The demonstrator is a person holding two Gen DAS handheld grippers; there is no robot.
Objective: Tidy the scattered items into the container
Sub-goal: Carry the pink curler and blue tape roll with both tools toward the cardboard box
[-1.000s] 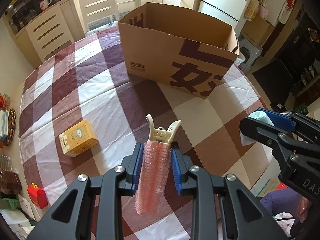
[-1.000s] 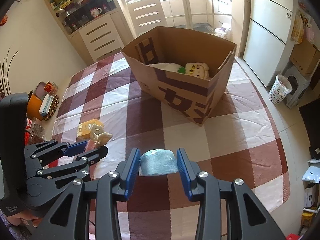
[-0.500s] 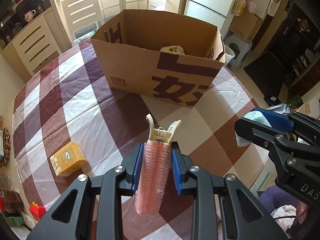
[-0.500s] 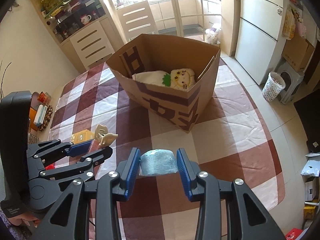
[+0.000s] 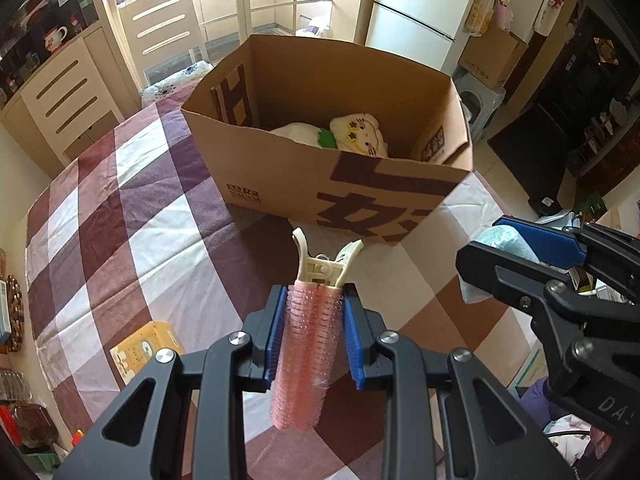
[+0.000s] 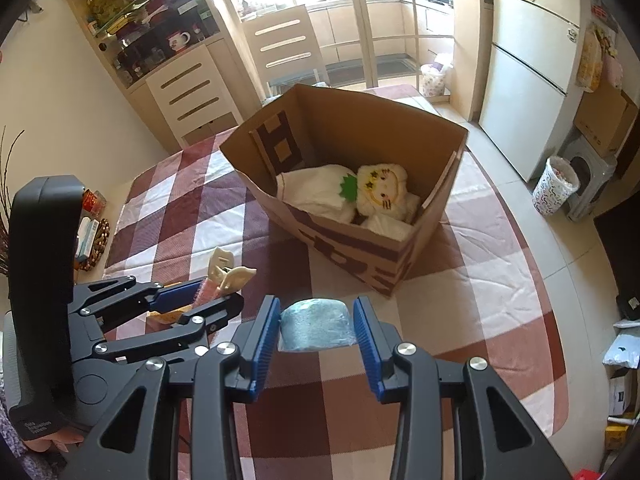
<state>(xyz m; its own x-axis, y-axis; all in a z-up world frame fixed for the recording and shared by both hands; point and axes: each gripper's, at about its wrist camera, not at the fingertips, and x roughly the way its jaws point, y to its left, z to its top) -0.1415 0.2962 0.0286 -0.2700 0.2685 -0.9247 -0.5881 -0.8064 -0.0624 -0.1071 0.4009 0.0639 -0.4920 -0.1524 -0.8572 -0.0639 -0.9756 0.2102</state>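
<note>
My left gripper [image 5: 314, 312] is shut on a pink hair roller clip [image 5: 308, 344] with a cream clasp, held above the checked tablecloth in front of the open cardboard box [image 5: 280, 172]. My right gripper [image 6: 316, 320] is shut on a light blue packet [image 6: 316, 326], also held in front of the box [image 6: 432, 208]. The box holds a white plush toy [image 6: 380, 192] with a cartoon face, also seen in the left wrist view [image 5: 360, 136]. A small yellow box [image 5: 146, 350] lies on the table at the lower left. Each gripper shows in the other's view: right [image 5: 520, 256], left [image 6: 208, 300].
The round table [image 6: 480, 280] has a brown, purple and white checked cloth. A white chair [image 5: 160, 36] and a drawer cabinet [image 5: 68, 92] stand behind it. A round mat with small items [image 6: 94, 240] lies at the left table edge. A fridge [image 6: 528, 72] stands at the right.
Both grippers have moved up and toward the box with their loads. The box now looks larger and its inside with the plush toy has come into the left wrist view.
</note>
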